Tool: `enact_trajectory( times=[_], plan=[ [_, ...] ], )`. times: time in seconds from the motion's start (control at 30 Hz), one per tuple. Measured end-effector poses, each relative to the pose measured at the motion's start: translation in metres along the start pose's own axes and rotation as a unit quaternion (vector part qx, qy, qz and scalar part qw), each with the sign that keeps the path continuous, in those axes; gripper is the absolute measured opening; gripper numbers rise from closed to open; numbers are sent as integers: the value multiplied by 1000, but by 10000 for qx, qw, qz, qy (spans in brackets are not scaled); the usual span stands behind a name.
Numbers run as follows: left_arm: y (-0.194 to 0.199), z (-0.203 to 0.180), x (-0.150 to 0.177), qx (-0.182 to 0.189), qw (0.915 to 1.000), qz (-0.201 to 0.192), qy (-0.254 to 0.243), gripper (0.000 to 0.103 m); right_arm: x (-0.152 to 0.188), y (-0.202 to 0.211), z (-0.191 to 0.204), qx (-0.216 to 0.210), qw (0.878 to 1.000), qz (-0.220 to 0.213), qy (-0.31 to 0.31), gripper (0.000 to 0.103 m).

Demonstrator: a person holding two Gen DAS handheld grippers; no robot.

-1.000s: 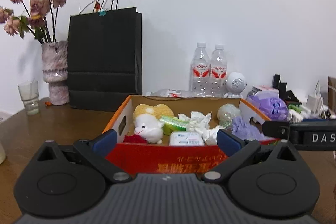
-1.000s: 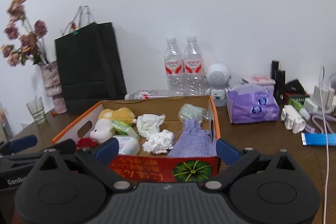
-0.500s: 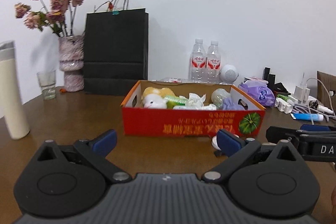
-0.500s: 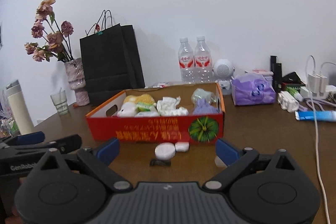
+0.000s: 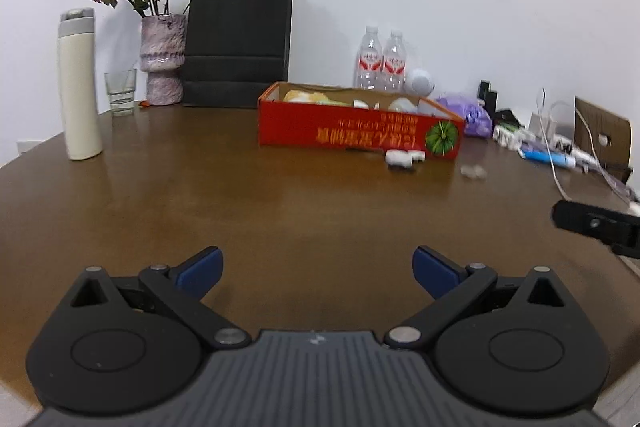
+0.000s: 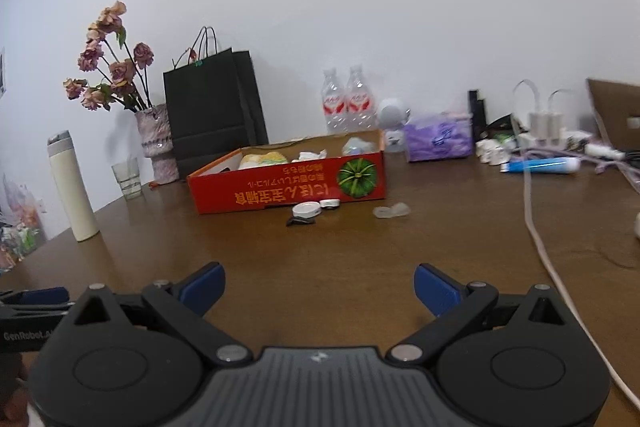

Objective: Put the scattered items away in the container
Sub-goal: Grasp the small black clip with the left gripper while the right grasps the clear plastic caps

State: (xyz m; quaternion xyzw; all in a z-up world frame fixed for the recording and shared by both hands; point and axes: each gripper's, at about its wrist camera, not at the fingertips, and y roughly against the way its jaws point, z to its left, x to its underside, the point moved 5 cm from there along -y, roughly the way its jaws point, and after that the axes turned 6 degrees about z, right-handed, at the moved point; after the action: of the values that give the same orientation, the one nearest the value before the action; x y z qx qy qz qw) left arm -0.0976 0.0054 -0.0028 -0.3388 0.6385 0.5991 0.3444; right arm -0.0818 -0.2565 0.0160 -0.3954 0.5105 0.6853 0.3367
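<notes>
Brown wood makes up the worktop [image 6: 280,267], and a red cardboard box [image 6: 288,187] sits toward its far side, in front of a black paper bag [image 6: 212,107] and two water bottles [image 6: 352,103]. Inside the box, a yellow soft toy [image 6: 264,159] and crumpled white tissues [image 6: 312,155] show above the rim. Just in front of the box, still on the bare wood, lie a round white lid [image 6: 306,209], a smaller white piece [image 6: 330,203], a dark flat scrap [image 6: 300,221] and, a little to the right, a clear crumpled wrapper [image 6: 392,211].

Both tools hover low over the near part of the worktop, well apart from the box. Blue-tipped fingers [image 5: 200,269] of the left gripper [image 5: 316,267] are spread wide with nothing between them; the right gripper [image 6: 318,281] is likewise spread and empty.

On the left stand a cream flask [image 5: 78,87], a drinking glass [image 5: 120,93] and a vase of dried roses [image 5: 162,61].
</notes>
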Motion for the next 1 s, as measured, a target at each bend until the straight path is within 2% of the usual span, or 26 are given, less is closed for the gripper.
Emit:
enact_trajectory(
  times=[0.13, 0.33, 0.7, 0.87, 1.0],
  plan=[
    [23, 0, 14, -56, 9999, -118, -22, 103, 24, 28, 5, -95, 9998, -54, -141, 101],
    [28, -8, 15, 15, 9999, -93, -76, 103, 37, 43, 14, -260, 9993, 22, -256, 101],
    [12, -11, 17, 28, 9999, 50, -138, 103, 33, 18, 1, -166, 9988, 278, -374, 101],
    [-10, -24, -7, 344, 9985, 58, -420, 103, 10, -12, -22, 142, 9979, 584, -253, 101],
    [-42, -40, -50, 830, 9951, -37, -543, 103, -17, -48, -41, 4, 9960, 851, -284, 99]
  ],
)
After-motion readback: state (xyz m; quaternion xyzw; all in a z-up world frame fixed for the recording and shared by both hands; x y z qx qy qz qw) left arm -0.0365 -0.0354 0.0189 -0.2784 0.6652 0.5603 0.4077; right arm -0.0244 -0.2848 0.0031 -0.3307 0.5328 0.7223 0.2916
